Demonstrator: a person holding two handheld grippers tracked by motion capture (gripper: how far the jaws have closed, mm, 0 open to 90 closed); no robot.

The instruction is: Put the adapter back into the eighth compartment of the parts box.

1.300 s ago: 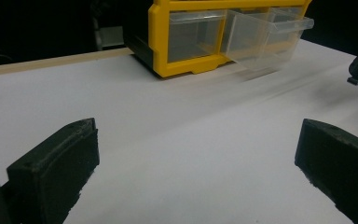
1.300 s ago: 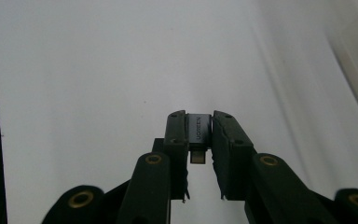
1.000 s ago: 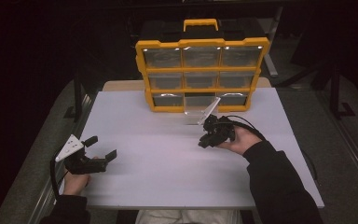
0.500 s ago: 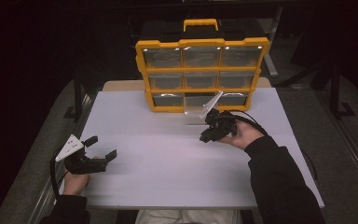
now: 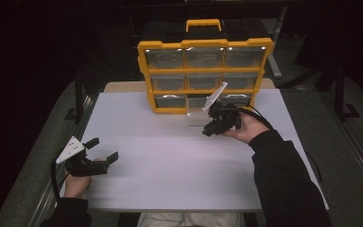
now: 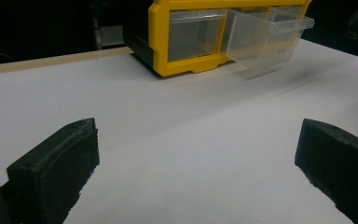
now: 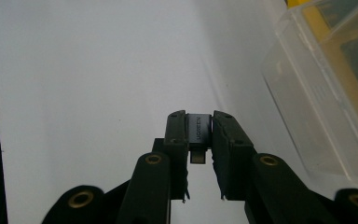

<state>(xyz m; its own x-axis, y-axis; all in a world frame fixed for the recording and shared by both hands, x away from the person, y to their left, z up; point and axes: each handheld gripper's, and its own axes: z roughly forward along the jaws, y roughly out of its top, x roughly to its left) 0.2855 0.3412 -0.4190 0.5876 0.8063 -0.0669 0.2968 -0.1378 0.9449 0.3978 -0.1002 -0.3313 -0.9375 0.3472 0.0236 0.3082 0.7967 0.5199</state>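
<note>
The left gripper [image 5: 103,150] rests near the counter's [image 5: 170,161] front left corner, jaws spread wide with nothing between them; at the back edge stands the yellow organizer [image 5: 203,71], its clear bottom-middle drawer [image 6: 270,37] pulled out; just in front of that drawer the right gripper [image 5: 211,128] hovers, jaws clamped on a small dark adapter [image 7: 199,129].
</note>
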